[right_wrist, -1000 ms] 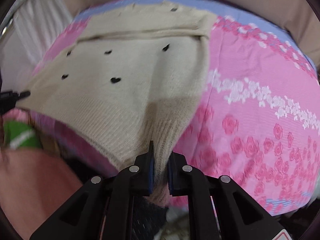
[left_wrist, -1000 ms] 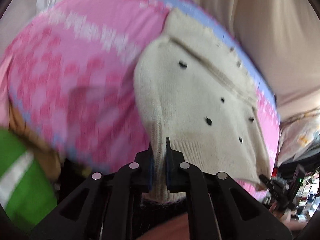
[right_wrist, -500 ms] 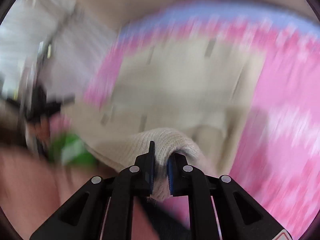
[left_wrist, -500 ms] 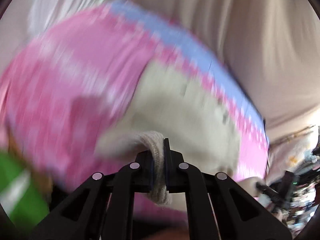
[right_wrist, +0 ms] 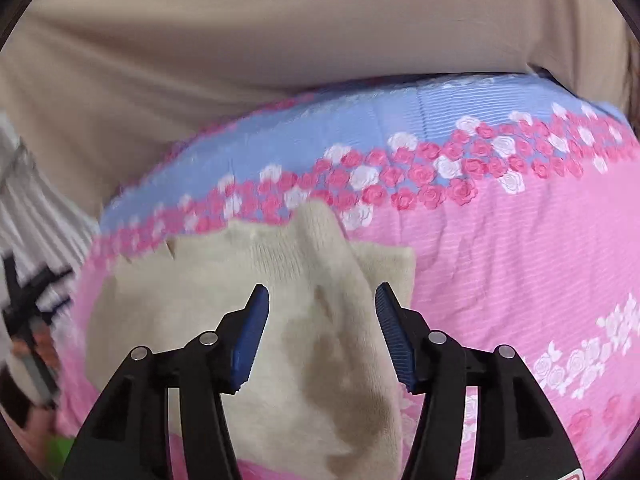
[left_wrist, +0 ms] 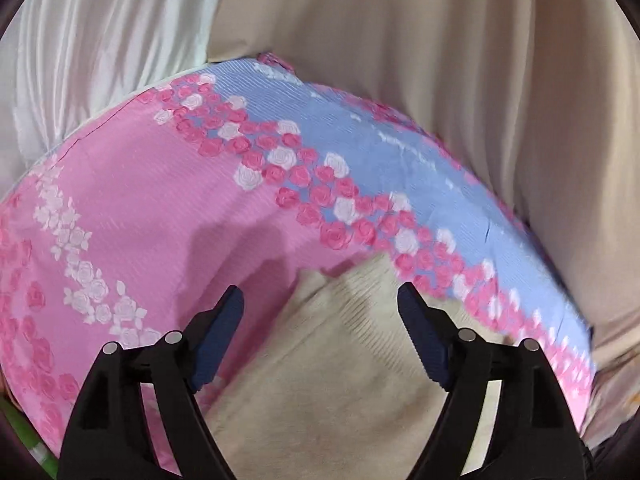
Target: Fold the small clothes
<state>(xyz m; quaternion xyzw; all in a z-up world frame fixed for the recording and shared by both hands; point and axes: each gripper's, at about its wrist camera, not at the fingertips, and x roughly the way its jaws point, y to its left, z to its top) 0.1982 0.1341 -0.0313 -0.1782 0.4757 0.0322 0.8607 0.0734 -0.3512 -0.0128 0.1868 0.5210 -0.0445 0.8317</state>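
Note:
A cream knit sweater (left_wrist: 332, 360) lies folded on a pink and blue rose-print cloth (left_wrist: 140, 208). My left gripper (left_wrist: 320, 300) is open, its jaws spread just above the sweater's far fold edge, holding nothing. In the right wrist view the sweater (right_wrist: 248, 280) lies bunched with a raised ridge running up between the jaws. My right gripper (right_wrist: 322, 298) is open over it and empty. The sweater's black dots are hidden.
The rose-print cloth (right_wrist: 500, 240) covers the work surface. Beige curtain (left_wrist: 460, 80) hangs behind, with white satin drape (left_wrist: 100, 40) at the left. The other gripper (right_wrist: 28, 300) shows at the right wrist view's left edge. A green item (left_wrist: 24, 436) lies at the lower left.
Both grippers carried the sweater's hem forward over the garment, then opened and let it go. The sweater now lies folded, dots hidden.

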